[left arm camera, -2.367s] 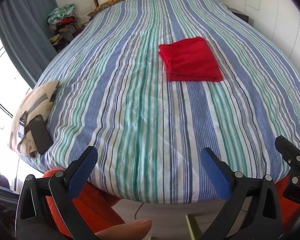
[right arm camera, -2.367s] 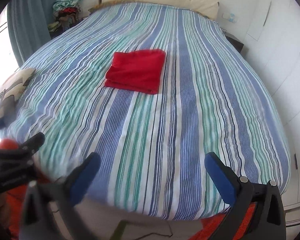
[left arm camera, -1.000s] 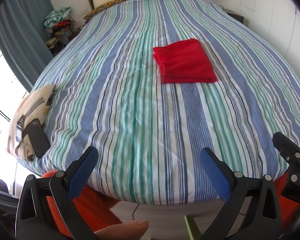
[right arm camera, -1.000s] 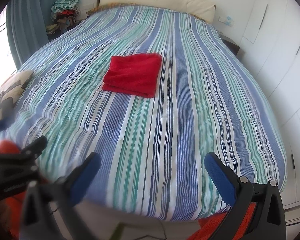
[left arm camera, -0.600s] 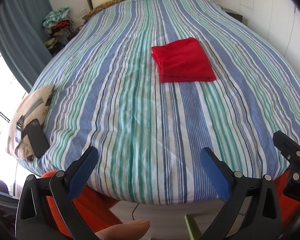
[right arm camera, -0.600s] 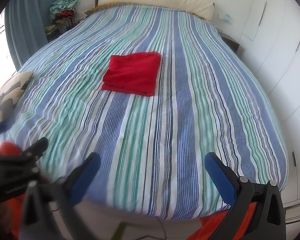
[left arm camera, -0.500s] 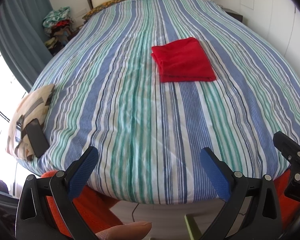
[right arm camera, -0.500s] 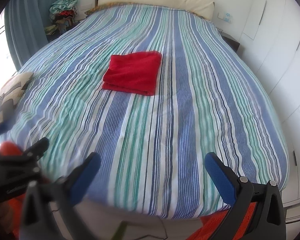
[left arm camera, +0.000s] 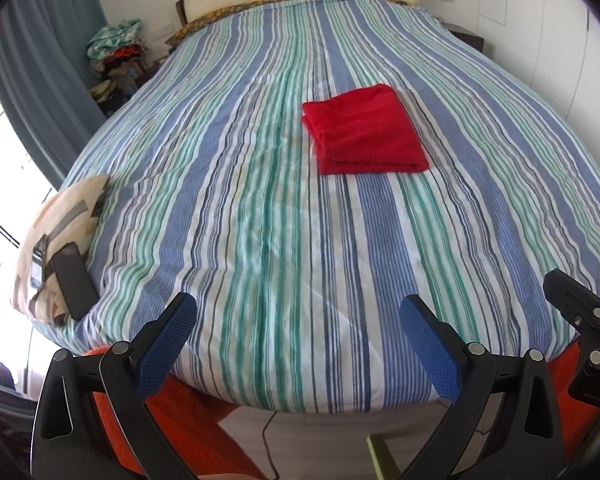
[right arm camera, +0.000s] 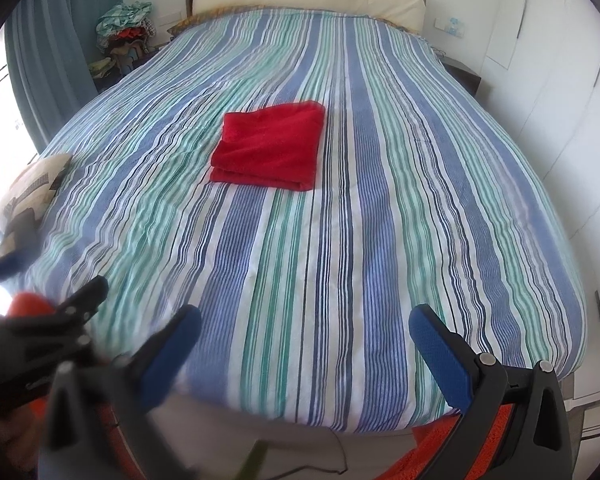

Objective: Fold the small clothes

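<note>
Since the earlier frames little had moved: the red cloth [left arm camera: 366,130] stayed folded in the same spot on the bed [left arm camera: 260,208], and both my views had only drifted slightly toward it.

My left hand-held gripper [left arm camera: 298,340] hung past the foot of the bed, jaws spread wide, nothing between the blue pads [left arm camera: 166,344]. My right hand-held gripper [right arm camera: 304,354] was likewise wide and empty, held beside the left one at the foot edge; its left finger was blurred in the right wrist view.

The red cloth [right arm camera: 270,146] lay as a flat folded rectangle, folded edge toward me, on the striped blue, green and white bedcover, about mid-bed, well apart from both hand-held grippers.

A patterned cushion [left arm camera: 58,236] sat at the bed's left edge with a dark phone [left arm camera: 74,280] lying on it. A heap of clothes [left arm camera: 116,62] stood beside the blue curtain [left arm camera: 40,80] at the far left corner. An orange rug [left arm camera: 180,420] showed on the floor below the left gripper.
</note>
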### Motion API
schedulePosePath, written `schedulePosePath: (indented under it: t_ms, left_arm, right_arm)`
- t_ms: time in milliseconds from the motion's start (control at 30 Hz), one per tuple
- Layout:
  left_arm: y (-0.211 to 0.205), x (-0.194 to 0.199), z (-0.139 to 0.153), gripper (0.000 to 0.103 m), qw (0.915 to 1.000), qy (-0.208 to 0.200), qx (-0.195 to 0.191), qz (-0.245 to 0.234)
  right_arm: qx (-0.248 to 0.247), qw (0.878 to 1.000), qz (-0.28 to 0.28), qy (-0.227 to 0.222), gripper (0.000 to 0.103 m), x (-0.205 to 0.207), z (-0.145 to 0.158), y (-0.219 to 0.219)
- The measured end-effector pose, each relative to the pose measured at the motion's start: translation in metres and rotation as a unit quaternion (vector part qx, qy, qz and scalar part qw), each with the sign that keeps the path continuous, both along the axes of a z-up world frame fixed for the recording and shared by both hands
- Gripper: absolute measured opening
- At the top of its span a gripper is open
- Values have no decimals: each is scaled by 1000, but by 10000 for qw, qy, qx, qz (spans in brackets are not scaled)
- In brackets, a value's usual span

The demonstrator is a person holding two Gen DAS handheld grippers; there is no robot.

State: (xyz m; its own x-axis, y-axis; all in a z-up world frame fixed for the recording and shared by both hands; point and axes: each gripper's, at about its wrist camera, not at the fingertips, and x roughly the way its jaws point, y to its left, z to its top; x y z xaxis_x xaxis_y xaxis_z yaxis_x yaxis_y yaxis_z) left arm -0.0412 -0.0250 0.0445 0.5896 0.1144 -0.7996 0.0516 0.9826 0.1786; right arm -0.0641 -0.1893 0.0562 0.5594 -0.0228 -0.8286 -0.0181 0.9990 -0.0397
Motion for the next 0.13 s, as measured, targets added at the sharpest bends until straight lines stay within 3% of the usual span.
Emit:
schedulePosePath:
  t_ms: [133]
  left_arm:
    - [-3, -4, 5, 102, 9998, -196, 67, -56]
  right_arm:
    - [16, 10000, -14, -5, 102, 0, 0, -2]
